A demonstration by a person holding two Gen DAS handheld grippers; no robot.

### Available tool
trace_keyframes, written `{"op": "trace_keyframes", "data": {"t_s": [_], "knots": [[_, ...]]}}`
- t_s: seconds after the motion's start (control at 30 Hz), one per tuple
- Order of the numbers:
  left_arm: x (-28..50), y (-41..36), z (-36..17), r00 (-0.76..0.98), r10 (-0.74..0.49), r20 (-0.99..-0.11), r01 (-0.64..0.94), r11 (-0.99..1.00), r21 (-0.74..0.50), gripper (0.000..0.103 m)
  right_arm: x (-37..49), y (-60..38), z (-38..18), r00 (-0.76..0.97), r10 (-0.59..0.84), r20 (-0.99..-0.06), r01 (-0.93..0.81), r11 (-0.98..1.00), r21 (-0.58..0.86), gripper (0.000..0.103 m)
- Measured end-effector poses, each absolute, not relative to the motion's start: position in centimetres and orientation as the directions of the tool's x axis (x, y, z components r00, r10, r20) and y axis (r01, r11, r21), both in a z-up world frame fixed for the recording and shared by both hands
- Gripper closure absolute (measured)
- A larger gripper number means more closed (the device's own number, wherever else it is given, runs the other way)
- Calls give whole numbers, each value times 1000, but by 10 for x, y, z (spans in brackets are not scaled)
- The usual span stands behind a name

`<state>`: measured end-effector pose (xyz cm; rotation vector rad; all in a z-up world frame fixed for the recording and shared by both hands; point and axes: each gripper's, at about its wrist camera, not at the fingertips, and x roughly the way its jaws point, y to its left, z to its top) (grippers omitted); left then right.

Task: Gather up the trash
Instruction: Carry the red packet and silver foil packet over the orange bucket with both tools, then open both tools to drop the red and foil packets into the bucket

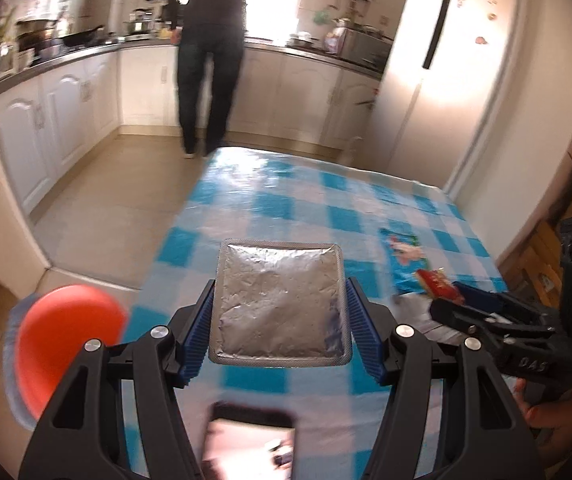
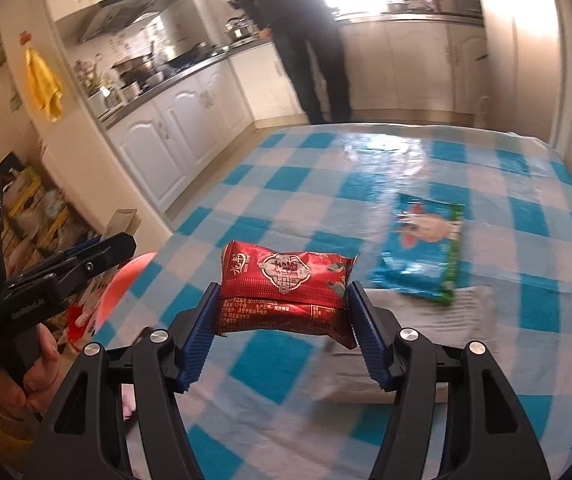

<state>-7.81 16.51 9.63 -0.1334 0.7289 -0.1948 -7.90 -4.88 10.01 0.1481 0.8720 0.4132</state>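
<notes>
Trash fills both grippers: left gripper (image 1: 280, 312) clamps the foil pouch (image 1: 280, 304), right gripper (image 2: 284, 304) the red packet (image 2: 286, 280); the blue wrapper (image 2: 422, 256) lies ahead-right on the surface (image 2: 526, 320), nearer the right gripper.

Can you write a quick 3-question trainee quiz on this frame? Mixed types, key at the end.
1. True or false: the left gripper holds a silver foil pouch.
2. What does the right gripper hold? A) blue packet B) red snack packet C) phone
3. Fill in: the blue packet lies on the ____ tablecloth.

Key
1. True: the pads press on both sides of the pouch.
2. B: the red snack packet is clamped between the pads.
3. Checked (blue and white); neither gripper touches the packet.
</notes>
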Motion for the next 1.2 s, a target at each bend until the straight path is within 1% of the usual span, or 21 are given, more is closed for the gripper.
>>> {"op": "trace_keyframes", "data": {"t_s": [0.3,0.43,0.57,0.83,1.2], "knots": [[-113,266,79,737,-49,-674,-96,980,-176,40,-80,27,108,482,477,-735,-431,859,275,39],[-122,306,68,720,6,-694,-185,966,-183,40,-79,68,111,430,501,-752,-509,822,257,39],[-126,330,58,703,47,-710,-248,952,-182,40,-76,108,114,378,524,-763,-580,777,246,39],[-126,361,35,670,71,-739,-316,928,-197,40,-62,174,111,274,543,-794,-663,704,254,39],[-111,372,5,608,123,-784,-357,925,-132,40,-34,243,83,139,531,-836,-701,649,296,39]]}}
